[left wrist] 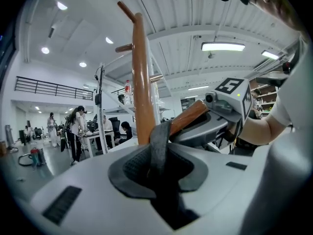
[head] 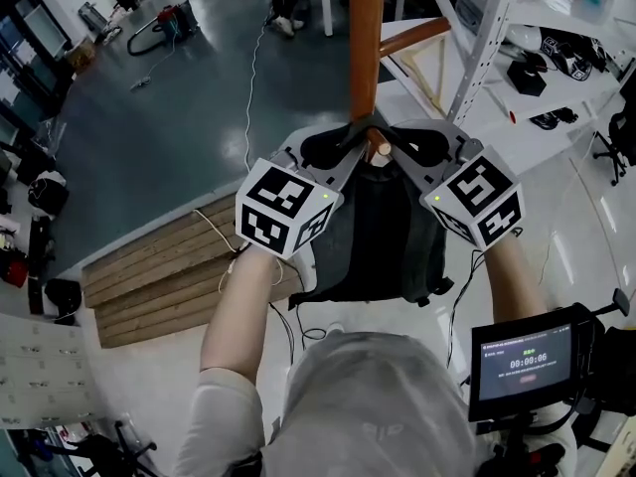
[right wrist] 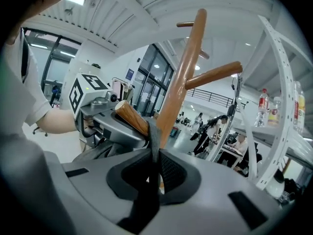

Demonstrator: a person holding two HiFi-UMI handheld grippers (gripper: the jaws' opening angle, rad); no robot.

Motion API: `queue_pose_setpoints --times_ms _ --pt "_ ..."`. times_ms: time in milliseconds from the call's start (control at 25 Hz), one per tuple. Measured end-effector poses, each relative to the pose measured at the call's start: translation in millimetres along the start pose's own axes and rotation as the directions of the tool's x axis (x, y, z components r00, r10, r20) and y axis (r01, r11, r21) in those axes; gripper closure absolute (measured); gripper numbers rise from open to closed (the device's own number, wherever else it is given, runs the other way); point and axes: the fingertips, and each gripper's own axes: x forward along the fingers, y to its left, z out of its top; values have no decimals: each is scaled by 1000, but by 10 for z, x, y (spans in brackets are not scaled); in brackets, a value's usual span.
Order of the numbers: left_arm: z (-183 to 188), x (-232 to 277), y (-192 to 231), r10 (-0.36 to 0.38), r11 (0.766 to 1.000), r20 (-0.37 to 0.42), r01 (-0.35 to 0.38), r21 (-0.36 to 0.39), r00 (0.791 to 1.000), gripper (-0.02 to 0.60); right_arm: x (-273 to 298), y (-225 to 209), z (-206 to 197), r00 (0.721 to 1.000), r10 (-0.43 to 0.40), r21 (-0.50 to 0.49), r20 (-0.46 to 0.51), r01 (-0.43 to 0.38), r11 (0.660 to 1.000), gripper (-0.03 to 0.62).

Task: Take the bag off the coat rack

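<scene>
- Head view: a wooden coat rack (head: 365,48) rises from the middle of the floor (head: 149,137), and a dark backpack (head: 383,237) hangs from its short peg (head: 379,152), close against the pole.
- The left hand-held gripper (head: 343,145) and the right hand-held gripper (head: 402,145) meet at that peg from opposite sides, just above the backpack, with their marker cubes turned up towards the camera.
- A wooden pallet (head: 159,266) lies on the floor to the left. A white shelving rack (head: 487,48) stands at the upper right, and a small monitor (head: 525,363) sits at the lower right.
- Left gripper view: the backpack's grey strap (left wrist: 159,143) comes down off the peg and runs into the gap between the jaws. The pads sit tight on either side and appear to pinch it. The other hand-held gripper faces this one from just behind the peg. People (left wrist: 76,131) stand at a tabletop (left wrist: 95,137) far behind.
- Right gripper view: the same strap drops from the peg straight between the jaws, which are closed on it. The strap is still looped over the peg.
</scene>
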Motion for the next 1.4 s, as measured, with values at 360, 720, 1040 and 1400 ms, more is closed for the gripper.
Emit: queue_pose_setpoints --times_ms 360,720,1040,1400 --pt "-21 75 13 52 998 18 -53 22 998 525 -28 -102 -44 994 -101 -18 43 101 995 548" --pt "120 -98 -148 34 999 -25 -34 -3 999 535 -281 -36 121 992 -108 20 63 107 994 548" --pt "501 -390 -442 9 998 4 -10 57 1000 535 -706 119 449 986 -114 4 121 115 993 548" --pt "708 -435 -804 -40 989 -9 41 142 999 534 -1093 195 488 983 -76 33 168 71 997 546"
